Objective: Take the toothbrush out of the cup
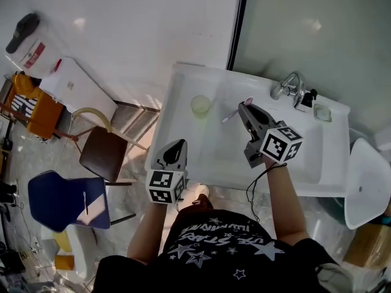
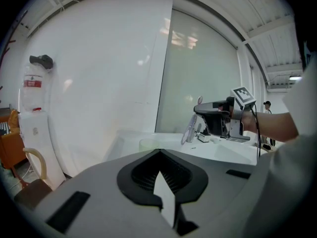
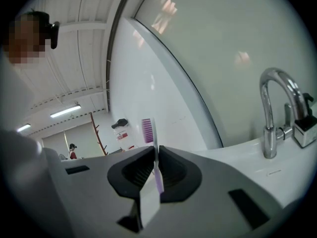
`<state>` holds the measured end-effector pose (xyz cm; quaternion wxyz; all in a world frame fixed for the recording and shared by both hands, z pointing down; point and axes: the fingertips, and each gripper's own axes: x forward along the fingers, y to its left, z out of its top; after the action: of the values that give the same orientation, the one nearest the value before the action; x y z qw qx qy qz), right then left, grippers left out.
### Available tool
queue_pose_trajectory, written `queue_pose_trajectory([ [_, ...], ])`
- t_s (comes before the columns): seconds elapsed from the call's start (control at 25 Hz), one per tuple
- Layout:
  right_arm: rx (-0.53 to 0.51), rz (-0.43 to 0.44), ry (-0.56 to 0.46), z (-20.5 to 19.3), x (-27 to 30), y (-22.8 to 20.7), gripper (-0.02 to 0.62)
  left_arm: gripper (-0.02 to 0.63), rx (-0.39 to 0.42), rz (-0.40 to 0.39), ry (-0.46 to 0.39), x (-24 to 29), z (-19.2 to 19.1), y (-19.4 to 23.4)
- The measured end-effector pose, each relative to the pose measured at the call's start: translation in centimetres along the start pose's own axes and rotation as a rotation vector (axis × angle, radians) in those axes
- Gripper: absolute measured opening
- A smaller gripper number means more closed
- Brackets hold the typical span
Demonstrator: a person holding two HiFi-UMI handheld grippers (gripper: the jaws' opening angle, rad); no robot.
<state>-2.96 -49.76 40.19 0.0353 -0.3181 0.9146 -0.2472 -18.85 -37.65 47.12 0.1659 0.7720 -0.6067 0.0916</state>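
- Right gripper (image 3: 154,153): jaws were clamped on purple-and-white plastic toothbrush (image 3: 147,131); bristle head protruded past jaw tips.
- Toothbrush was out of translucent pale-green cup (image 1: 201,106), held above white ceramic sink (image 1: 177,90).
- Cup stood on sink's left ledge.
- Left gripper (image 2: 159,155): jaws were together, nothing between them.

The head view is looking steeply down onto the sink (image 1: 183,96), left gripper (image 1: 180,145) and right gripper (image 1: 242,107). The left gripper view is facing across that sink at the right gripper, whose own view is looking closely along its jaws toward the faucet (image 3: 270,113).
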Motion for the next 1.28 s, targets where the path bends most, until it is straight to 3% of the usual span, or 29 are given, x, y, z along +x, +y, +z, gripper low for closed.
queue_pose_trajectory([
  [0.64,0.003,-0.055,0.031,-5.2,-17.4,1.8,0.037,0.015,0.062,-0.062,-0.002,-6.9,-4.4,-13.1],
  [1.28,-0.007,-0.022,0.062,-9.5,-28.3,5.6,0.037,0.015,0.052,-0.032,-0.008,-16.2,-7.9,-21.4],
])
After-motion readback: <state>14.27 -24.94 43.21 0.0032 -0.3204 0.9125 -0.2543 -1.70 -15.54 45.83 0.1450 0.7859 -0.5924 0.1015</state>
